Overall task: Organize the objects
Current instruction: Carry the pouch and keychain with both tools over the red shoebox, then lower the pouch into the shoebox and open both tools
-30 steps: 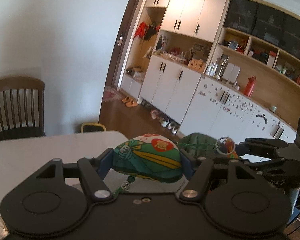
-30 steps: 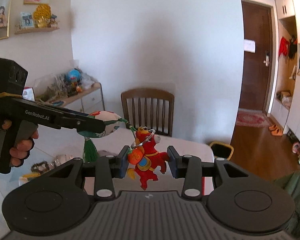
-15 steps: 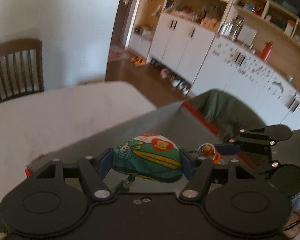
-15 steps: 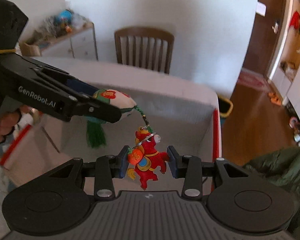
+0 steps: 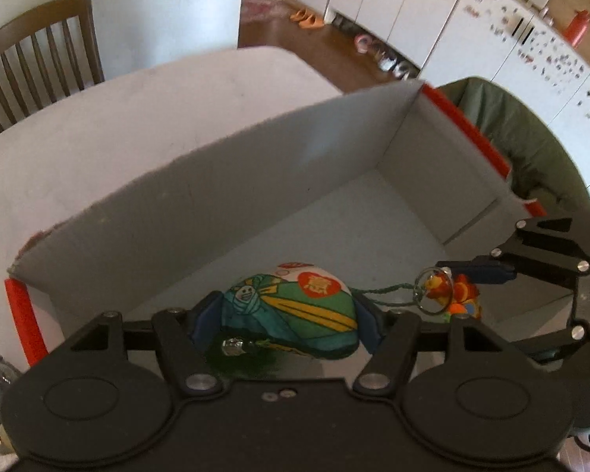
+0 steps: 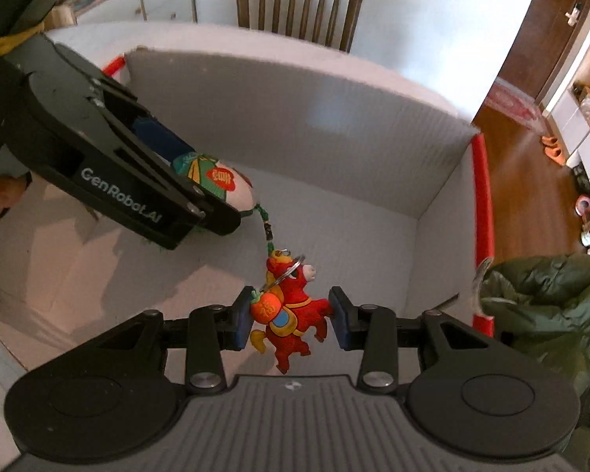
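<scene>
A green embroidered sachet [image 5: 295,310] with a dark green tassel sits between the pads of my left gripper [image 5: 287,320], which is shut on it low inside a grey cardboard box [image 5: 255,181] with red edges. A green cord runs from the sachet to the ring of a red horse keychain [image 5: 452,299]. In the right wrist view my right gripper [image 6: 291,316] is shut on that red horse keychain [image 6: 291,314], also inside the box [image 6: 295,118]. The left gripper [image 6: 212,212] with the sachet [image 6: 220,181] hangs just left of and beyond it.
The box stands on a white table [image 5: 98,126]. A wooden chair [image 6: 295,8] is behind the table. A green padded jacket [image 6: 550,306] lies against the box's right side. A hand [image 6: 0,196] holds the left gripper's handle.
Both grippers have tilted down and dropped into the grey box, each still holding its item. The sachet and horse now hang close above the box floor.
</scene>
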`<state>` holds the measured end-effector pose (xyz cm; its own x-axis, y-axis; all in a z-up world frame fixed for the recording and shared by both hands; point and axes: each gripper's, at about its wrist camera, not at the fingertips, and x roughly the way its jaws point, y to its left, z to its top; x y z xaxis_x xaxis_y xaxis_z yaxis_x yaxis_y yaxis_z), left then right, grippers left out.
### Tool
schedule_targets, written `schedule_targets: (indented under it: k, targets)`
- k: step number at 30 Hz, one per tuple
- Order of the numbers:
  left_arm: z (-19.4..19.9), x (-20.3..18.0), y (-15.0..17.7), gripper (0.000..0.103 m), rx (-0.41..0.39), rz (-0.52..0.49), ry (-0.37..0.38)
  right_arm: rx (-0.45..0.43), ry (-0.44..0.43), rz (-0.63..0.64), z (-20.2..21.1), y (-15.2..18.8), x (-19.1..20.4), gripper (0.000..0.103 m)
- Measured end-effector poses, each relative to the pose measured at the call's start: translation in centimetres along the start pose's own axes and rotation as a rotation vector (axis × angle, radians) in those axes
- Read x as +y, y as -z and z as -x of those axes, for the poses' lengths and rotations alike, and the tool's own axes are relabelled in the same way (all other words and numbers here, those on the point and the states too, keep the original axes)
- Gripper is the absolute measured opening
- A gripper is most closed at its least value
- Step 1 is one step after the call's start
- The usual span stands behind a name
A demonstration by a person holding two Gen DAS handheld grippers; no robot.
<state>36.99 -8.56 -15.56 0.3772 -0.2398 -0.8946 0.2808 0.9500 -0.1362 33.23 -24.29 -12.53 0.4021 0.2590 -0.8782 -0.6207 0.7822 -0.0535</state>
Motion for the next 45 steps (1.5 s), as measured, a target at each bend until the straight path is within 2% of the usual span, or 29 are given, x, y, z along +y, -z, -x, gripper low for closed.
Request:
schedule_targets:
  k: [4,10,14,20,22,30,45]
  targets:
    - [-0.8,0.4,0.1,0.069,0.068,-0.003,-0.011,0.032,-0.017,-0.013,-0.4,-0.2,0.1,0.04]
    - [-1.3,1.1,0.3,0.075,0.113,0.006,-0.012,0.04,-0.012,-0.031,-0.5,-0.6,-0.2,0.04]
    - [-0.7,1.3,0.5,0.076,0.108,0.021,-0.009,0.036,-0.01,-0.045,-0.4,-0.7,-0.7,0.041]
    - [0.4,0.3,0.9,0.086,0.078,0.017,-0.01,0.002,-0.022,-0.053,1.1,0.3,-0.8,0.05]
    - [1.1,0.1,1.2,0.086,0.07,0.003,-0.009,-0.012,-0.024,-0.065,1.6,0.6,-0.9,0.052]
    - [5.8,-1.2,2.6,0.087,-0.037,-0.061,0.006,-0.089,-0.03,-0.112,5.2,2.0,-0.5,0.054]
    - [17.3,-2.4,7.3,0.087,-0.3,-0.047,0.027,-0.28,-0.006,-0.202,14.4,3.3,2.8,0.058]
